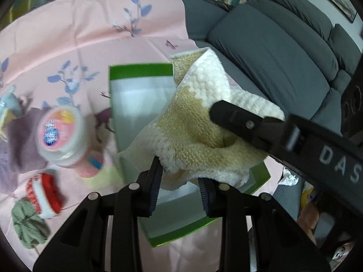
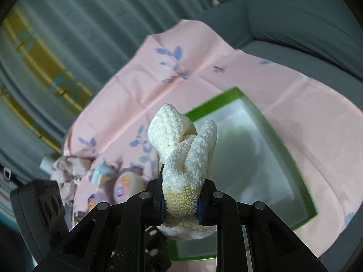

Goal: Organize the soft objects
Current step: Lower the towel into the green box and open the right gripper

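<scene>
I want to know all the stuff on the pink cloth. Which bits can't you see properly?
- Round tub, left wrist view: label blurred, unreadable.
- Box floor, both views: partly hidden behind the fluffy towel.
- Left tool, left wrist view: its grip on the towel is unclear.
- Crumpled beige thing, right wrist view: too blurred to name.

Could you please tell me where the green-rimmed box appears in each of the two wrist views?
Left wrist view: the green-rimmed box lies at centre, partly covered by the cream towel.
Right wrist view: it sits right of centre, behind the towel bunched in the right tongs.
Shared landmark: the pink floral cloth under the box.
</scene>
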Available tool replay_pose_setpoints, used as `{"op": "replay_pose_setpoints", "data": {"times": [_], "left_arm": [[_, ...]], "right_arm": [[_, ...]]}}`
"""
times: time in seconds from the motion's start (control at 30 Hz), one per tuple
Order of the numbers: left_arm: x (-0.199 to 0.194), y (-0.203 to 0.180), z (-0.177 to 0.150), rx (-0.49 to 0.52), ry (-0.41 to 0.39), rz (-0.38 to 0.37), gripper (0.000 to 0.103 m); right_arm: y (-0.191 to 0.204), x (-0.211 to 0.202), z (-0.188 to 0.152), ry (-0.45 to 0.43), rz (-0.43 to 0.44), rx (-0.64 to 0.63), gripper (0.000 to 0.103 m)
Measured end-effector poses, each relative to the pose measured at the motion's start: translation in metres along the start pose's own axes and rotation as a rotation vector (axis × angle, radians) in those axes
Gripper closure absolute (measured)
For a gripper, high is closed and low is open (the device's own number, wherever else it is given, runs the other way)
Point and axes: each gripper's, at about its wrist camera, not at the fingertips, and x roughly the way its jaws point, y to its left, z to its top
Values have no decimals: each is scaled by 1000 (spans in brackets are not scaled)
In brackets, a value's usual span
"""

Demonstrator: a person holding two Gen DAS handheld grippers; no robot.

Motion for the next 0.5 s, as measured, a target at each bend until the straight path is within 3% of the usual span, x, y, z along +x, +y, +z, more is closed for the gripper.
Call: {"op": "replay_pose_setpoints", "data": {"times": [0.17, 0.2, 0.23, 0.27, 0.33, 0.4, 0.5], "left_arm": [[10, -5, -5, 11, 25, 0, 69], [8, -5, -5, 5, 26, -7, 63], [7, -3, -5, -4, 26, -11, 53], [2, -2, -5, -15, 19, -9, 46], [-5, 0, -4, -11, -6, 32, 36], [-17, 2, -4, 5, -38, 36, 23], [-36, 9, -8, -19, -74, 56, 20]], "right_arm": [[-17, 11, -1, 42, -43, 38, 81], [-19, 12, -2, 51, -54, 41, 79], [-19, 13, -2, 64, -69, 40, 67], [-18, 14, -2, 78, -90, 40, 46], [-16, 12, -4, 84, -132, 29, 28], [-12, 7, -5, 67, -143, 7, 26], [-3, -3, -7, 48, -133, -16, 22]]}}
